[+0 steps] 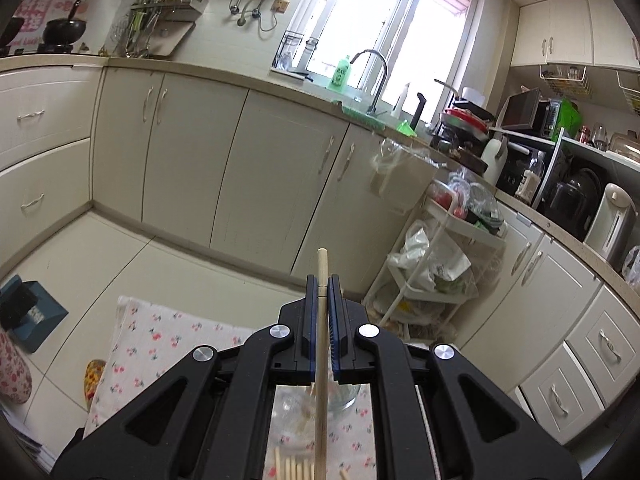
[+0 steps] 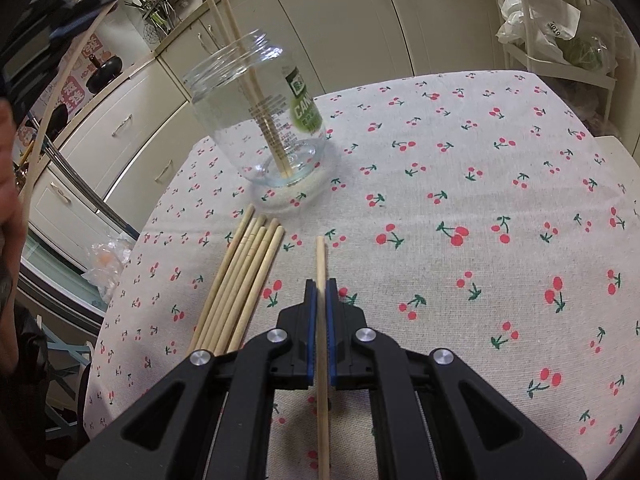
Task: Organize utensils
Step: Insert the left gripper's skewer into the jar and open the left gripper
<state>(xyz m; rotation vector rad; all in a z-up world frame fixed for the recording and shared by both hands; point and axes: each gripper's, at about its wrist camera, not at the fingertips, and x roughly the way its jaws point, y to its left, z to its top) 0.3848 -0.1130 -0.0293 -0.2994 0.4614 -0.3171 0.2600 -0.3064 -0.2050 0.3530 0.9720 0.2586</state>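
Note:
My left gripper is shut on one wooden chopstick and holds it high, pointing out over the kitchen floor. It also shows at the top left of the right wrist view with that chopstick. My right gripper is shut on another chopstick just above the cherry-print tablecloth. A clear glass jar stands ahead of it with two chopsticks leaning inside. A bundle of several chopsticks lies on the cloth left of my right gripper.
The table edge runs close on the left, past the bundle. Cream kitchen cabinets line the walls. A white trolley with bags stands beyond the table's far right. A blue box sits on the floor.

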